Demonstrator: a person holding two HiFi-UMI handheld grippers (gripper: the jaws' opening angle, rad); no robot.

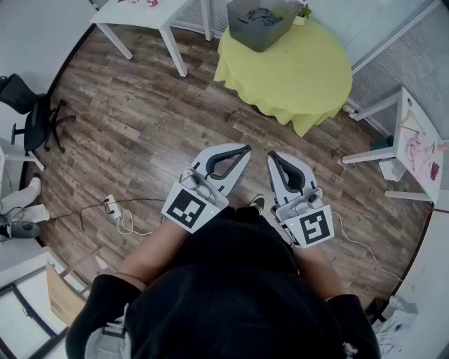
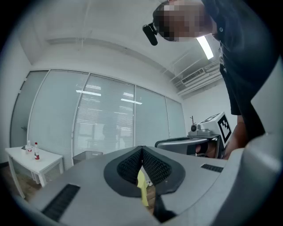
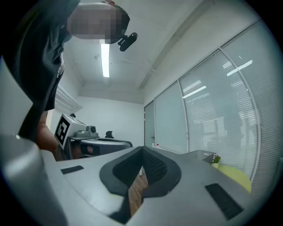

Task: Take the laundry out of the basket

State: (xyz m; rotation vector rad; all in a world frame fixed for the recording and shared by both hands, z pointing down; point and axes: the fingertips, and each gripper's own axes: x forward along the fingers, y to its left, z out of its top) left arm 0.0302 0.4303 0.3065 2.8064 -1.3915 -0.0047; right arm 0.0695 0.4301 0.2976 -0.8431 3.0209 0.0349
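In the head view, a person in a black top stands on a wooden floor [image 1: 140,119] and holds both tools out level at the lower middle of the frame. The left tongs [image 1: 243,150] and the right tongs [image 1: 272,157] lie side by side, their tips close together but not touching. Both point toward the top of the frame. Well beyond them, at the upper middle, is a round desk [image 1: 295,105] under a yellow-green cloth [image 1: 309,70]. The grey basket [image 1: 242,28] sits on its far edge with the dark laundry [image 1: 263,15] still piled inside and a small plant [image 1: 303,10] just beside it. A white desk [image 1: 151,14] fills the upper left and a black office chair [image 1: 31,112] stands at the left edge.

In the left gripper view, the left tongs [image 2: 141,149] are together at the tips with nothing clamped. A strip of the yellow-green cloth [image 2: 143,189] shows through the gap lower down. The right tongs [image 2: 177,142] appear at the right, and the white desk [image 2: 33,160] with small bottles [image 2: 32,149] on it is at the lower left.

In the right gripper view, the right tongs [image 3: 142,149] are likewise together and hold nothing, and the floor [image 3: 135,194] shows through the gap below the tips. At the right, the basket [image 3: 201,154], the plant [image 3: 215,159] and the yellow-green cloth [image 3: 234,176] sit well away from the tips.
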